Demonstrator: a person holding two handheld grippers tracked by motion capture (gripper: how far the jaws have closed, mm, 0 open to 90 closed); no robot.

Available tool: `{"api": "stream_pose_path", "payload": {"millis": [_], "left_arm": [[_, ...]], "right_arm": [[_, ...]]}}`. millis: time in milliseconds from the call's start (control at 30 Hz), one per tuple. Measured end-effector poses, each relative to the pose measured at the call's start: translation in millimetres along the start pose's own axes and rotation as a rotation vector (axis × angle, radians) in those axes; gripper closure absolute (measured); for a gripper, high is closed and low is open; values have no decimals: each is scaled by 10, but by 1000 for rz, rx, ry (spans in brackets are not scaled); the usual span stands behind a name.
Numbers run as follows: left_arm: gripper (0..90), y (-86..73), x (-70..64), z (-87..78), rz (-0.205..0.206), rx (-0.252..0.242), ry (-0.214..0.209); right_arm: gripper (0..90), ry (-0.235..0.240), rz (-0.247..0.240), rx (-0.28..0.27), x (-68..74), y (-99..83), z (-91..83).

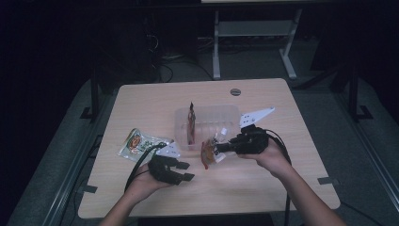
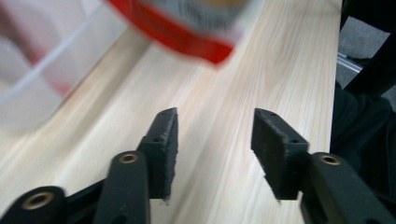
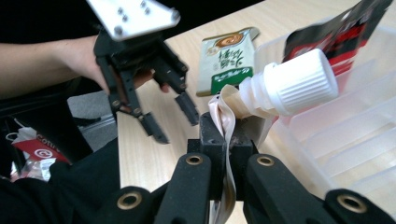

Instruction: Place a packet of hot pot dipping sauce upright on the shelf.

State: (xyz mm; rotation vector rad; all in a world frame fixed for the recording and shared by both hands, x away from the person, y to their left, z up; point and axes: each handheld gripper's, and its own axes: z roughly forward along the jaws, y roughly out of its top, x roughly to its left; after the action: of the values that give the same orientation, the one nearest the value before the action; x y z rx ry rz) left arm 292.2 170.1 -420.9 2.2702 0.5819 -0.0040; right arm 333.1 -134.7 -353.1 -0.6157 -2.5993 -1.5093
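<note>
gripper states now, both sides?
Left gripper: open, jaws apart over the light wooden table, nothing between them.
Right gripper: shut on the soft spouted pouch with the white screw cap, beside the clear plastic bin.

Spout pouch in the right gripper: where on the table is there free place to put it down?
Bare wood lies along the table's far edge behind the clear bin, and on its near right part beside the right gripper. It is crowded in the middle: the spout pouch, the bin, the open left gripper and the green sachet sit close together.
</note>
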Motion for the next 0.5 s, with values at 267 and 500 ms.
{"api": "stream_pose_path", "payload": {"millis": [267, 500], "left_arm": [[425, -181, -26, -104, -25, 10, 7], [402, -177, -17, -75, -15, 19, 5]], "right_arm": [[893, -50, -10, -15, -73, 145, -76], [894, -108, -27, -40, -197, 288, -105]]}}
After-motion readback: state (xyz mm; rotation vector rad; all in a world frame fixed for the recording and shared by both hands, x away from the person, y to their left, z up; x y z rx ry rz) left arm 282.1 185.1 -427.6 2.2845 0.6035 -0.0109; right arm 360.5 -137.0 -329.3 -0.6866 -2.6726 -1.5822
